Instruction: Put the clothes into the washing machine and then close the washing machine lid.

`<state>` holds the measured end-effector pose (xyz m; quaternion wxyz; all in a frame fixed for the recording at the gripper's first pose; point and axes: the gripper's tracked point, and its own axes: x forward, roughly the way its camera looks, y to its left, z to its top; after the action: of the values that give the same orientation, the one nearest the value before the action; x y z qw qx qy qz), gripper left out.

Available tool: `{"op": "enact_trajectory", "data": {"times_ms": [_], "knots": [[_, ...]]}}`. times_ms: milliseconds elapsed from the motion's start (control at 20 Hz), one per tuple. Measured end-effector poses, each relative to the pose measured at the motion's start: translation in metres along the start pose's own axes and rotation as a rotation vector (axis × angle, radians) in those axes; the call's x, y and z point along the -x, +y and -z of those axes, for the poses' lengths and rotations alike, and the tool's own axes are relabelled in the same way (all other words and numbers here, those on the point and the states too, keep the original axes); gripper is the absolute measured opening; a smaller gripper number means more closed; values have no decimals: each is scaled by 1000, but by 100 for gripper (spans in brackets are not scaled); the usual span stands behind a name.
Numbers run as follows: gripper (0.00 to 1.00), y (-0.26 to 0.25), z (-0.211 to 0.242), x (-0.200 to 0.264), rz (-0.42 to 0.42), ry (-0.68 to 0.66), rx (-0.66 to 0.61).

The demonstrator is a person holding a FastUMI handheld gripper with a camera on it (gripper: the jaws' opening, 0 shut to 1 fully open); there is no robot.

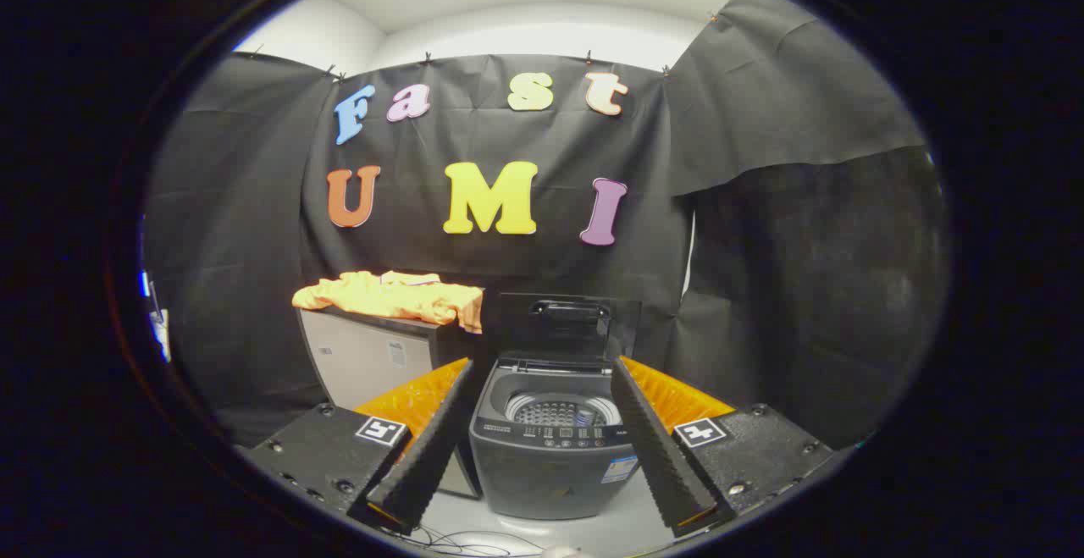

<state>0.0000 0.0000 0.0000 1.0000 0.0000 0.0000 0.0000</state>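
Hand-held gripper (542, 448) is wide open and holding nothing — both fingers (428, 448) splay apart at the bottom centre of the frame, with the washing machine (550, 456) framed between them.

Washing machine sits lower centre, top-loader, lid (566, 325) already swung up against the booth wall, drum (559, 411) exposed and looks empty from here.

Clothes: an orange garment (391, 295) lies spread flat on a pale cabinet (364, 359) just left of the machine, left of centre in the frame, well beyond the fingers. One edge drapes over the cabinet's right corner, next to the lid.

Step in hand, as I read it: approach and pick the garment; nothing loaded yet.

How to do it well:
- Swing left and up toward the cabinet top, keep the fingers wide until they straddle a fold.
- Go for a bunched ridge (the middle looks rumpled) rather than a flat edge — flat cloth slips out.
- Pinch deep enough to lift the whole piece, not one layer.
- Lift clear of the cabinet corner before traversing right, so the trailing cloth doesn't snag the raised lid.
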Motion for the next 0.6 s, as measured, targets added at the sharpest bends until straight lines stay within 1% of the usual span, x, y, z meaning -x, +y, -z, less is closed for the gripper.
{"op": "enact_trajectory", "data": {"times_ms": [150, 400, 600], "knots": [[100, 2, 7, 1, 2, 11, -9], [100, 5, 6, 1, -1, 6, -4], [100, 2, -3, -1, 12, 5, -7]]}}
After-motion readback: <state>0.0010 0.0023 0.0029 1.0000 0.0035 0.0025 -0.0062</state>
